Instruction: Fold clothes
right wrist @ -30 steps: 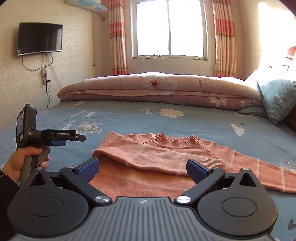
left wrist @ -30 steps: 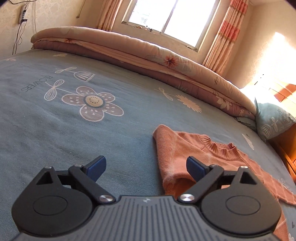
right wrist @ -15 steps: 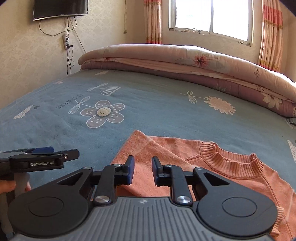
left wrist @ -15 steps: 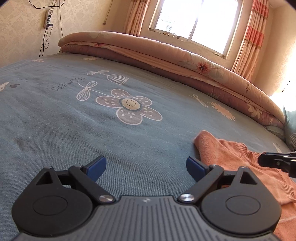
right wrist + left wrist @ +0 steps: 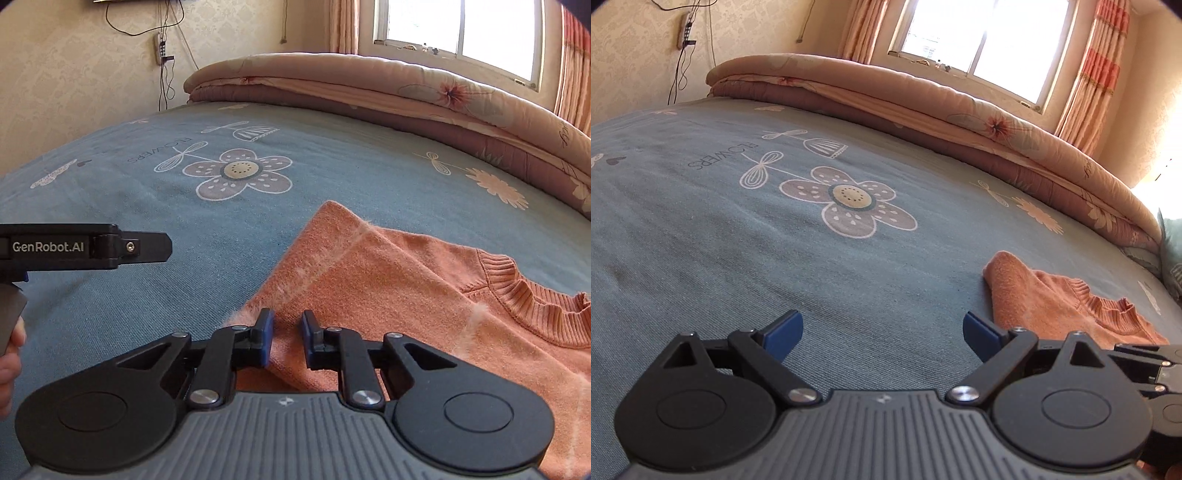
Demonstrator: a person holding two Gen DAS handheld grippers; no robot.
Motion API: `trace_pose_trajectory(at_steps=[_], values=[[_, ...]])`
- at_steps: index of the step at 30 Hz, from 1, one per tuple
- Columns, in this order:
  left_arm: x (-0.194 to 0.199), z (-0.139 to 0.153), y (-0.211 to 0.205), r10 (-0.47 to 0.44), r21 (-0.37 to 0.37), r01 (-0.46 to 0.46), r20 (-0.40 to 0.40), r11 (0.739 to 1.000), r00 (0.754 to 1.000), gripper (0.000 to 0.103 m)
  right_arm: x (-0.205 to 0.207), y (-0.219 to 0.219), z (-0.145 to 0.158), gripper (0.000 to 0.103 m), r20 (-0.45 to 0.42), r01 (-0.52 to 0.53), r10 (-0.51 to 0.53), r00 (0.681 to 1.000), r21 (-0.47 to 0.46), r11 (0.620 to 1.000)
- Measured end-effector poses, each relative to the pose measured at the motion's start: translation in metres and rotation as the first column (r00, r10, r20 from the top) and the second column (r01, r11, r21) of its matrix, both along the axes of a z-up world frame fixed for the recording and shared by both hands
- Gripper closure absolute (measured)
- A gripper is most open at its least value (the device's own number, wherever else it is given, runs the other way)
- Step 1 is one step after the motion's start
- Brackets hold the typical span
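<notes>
Broadly, a blue-grey bedsheet (image 5: 332, 177) printed with large flowers and the word FLOWERS covers the bed and fills most of both views. Folded quilt (image 5: 923, 99), peach over brown, runs along the far edge of the bed under the window (image 5: 982, 33); striped curtains hang either side. Power strip and cables on the patterned wall at left.

Orange knit sweater (image 5: 406, 266) lies flat on the sheet, ribbed collar to the right in the right wrist view, one folded corner pointing up toward the big flower print. In the left wrist view it sits at the right, near edge.

Right gripper (image 5: 287, 338): jaws drawn in narrow, a slim gap between the blue pads, over the sweater's near left edge. A ridge of orange cloth shows between the pads; whether they press on it I cannot tell.

Left gripper (image 5: 882, 338): jaws wide apart, over bare sheet, beside the sweater and not touching it. A hand (image 5: 9, 354) holds its handle at the left edge.
</notes>
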State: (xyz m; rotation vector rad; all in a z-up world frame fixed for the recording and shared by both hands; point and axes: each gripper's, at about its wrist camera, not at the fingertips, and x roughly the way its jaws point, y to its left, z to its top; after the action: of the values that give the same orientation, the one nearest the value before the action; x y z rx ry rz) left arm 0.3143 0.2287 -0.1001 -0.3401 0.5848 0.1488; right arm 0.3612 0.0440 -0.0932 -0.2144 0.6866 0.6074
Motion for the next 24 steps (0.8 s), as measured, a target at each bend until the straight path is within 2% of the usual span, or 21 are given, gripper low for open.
trace_pose_trajectory(at_steps=[2,6,11,16,20,22,24], values=[[0.002,-0.001,-0.004,-0.013,0.009,0.013,-0.008,1.000,1.000,0.010,0.004,-0.008,0.008,0.082,-0.016,-0.014,0.014,1.000,0.015,1.000],[0.005,-0.003,-0.011,-0.036,0.022,0.037,-0.022,0.999,0.999,0.010,0.025,-0.021,0.026,0.082,-0.016,0.036,-0.036,0.999,0.061,0.997],[0.005,-0.004,-0.010,-0.034,0.026,0.035,-0.028,0.999,0.999,0.010,0.069,-0.006,0.037,0.082,-0.005,0.072,-0.072,0.997,0.066,0.995],[0.005,-0.007,-0.007,-0.027,0.014,0.028,-0.036,1.000,0.999,0.010,0.105,0.019,0.017,0.083,-0.053,0.098,-0.096,0.994,0.030,0.995],[0.006,-0.007,-0.007,-0.025,0.010,0.026,-0.033,1.000,0.999,0.010,0.108,0.036,-0.009,0.082,-0.079,0.085,-0.084,0.993,0.016,0.996],[0.005,-0.007,-0.007,-0.027,0.011,0.027,-0.034,1.000,0.999,0.010,0.106,0.037,-0.011,0.080,-0.058,0.081,-0.079,0.995,0.023,0.996],[0.006,-0.007,-0.007,-0.024,0.014,0.024,-0.036,1.000,0.999,0.010,0.107,0.030,-0.007,0.078,-0.082,0.072,-0.067,0.994,0.061,0.996]])
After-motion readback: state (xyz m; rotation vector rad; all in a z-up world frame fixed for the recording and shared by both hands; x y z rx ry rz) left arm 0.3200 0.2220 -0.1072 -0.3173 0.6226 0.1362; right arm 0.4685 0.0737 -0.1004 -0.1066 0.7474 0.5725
